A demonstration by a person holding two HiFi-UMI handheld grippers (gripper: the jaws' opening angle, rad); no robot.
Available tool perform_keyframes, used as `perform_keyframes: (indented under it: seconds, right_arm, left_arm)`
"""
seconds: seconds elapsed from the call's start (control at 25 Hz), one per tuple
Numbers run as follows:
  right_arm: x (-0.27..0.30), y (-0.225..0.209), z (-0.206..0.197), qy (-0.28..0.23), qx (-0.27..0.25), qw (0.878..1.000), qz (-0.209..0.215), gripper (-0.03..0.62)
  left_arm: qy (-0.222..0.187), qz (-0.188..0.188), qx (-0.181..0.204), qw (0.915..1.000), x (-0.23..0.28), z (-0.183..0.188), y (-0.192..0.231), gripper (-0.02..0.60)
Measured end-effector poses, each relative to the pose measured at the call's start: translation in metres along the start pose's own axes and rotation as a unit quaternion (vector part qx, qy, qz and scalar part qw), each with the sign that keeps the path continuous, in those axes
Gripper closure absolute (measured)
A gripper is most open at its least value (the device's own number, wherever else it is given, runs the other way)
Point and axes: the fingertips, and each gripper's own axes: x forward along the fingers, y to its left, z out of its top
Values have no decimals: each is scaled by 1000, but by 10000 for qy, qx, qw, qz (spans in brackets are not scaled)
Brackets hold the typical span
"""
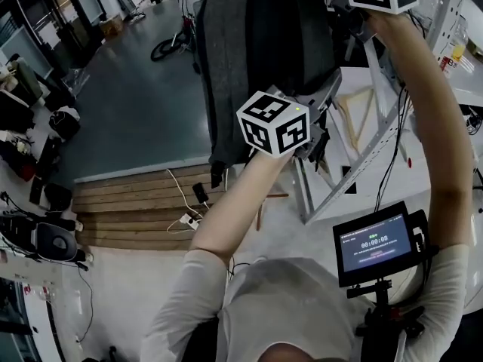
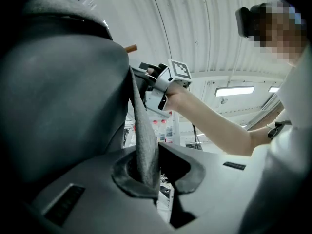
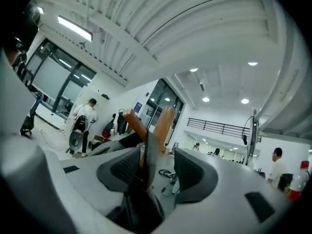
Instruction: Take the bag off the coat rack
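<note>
Item: grey bag, upper centre, hung on coat rack pegs; my left claw clamped on its strap, my right claw apart around what seems its top loop; risk: loop snags a peg if I lift crookedly.

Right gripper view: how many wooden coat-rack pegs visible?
2. One peg leans left, the other peg leans right, both just beyond the fingers, partly behind a dark strap. Others may be hidden.
</note>
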Motion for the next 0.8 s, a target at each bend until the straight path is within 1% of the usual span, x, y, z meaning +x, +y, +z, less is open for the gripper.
perform_keyframes:
  seconds: [0.12, 0.16, 0.2, 0.24, 0.28, 0.36, 0.48, 0.68, 0.72, 0.8]
  right_arm:
    - [6, 3, 5, -13, 38, 9999, -95, 393]
    - [7, 8, 10, -46, 60, 9999, -113, 416]
    - [9, 14, 15, -84, 82, 9998, -129, 507]
    - [10, 21, 21, -122, 104, 9998, -142, 532]
    - [11, 27, 26, -158, 125, 9997, -156, 542]
    - [15, 38, 36, -221, 160, 9995, -188, 544]
    - [19, 51, 48, -301, 185, 9990, -267, 548]
    - [11, 52, 67, -517, 80, 9967, -615, 548]
    - [7, 50, 69, -557, 59, 9962, -673, 548]
    - [-1, 47, 74, -613, 24, 9955, -724, 548]
  left_arm:
    - [27, -33, -6, 10000, 0, 8, -7, 548]
    - [48, -13, -4, 10000, 0, 10, -7, 548]
    - [72, 13, -2, 10000, -1, 11, -6, 548]
    - [92, 24, -6, 10000, -2, 11, -5, 548]
    - [99, 5, -14, 9999, -3, 12, -5, 548]
    - [91, -76, 57, 9999, -5, 16, -8, 548]
    - [108, -144, 392, 9991, -3, 26, -17, 548]
    - [-26, -383, 365, 9986, 0, 46, -29, 548]
    - [-36, -418, 397, 9983, 1, 47, -32, 548]
    - [-35, -453, 577, 9973, 5, 49, -38, 548]
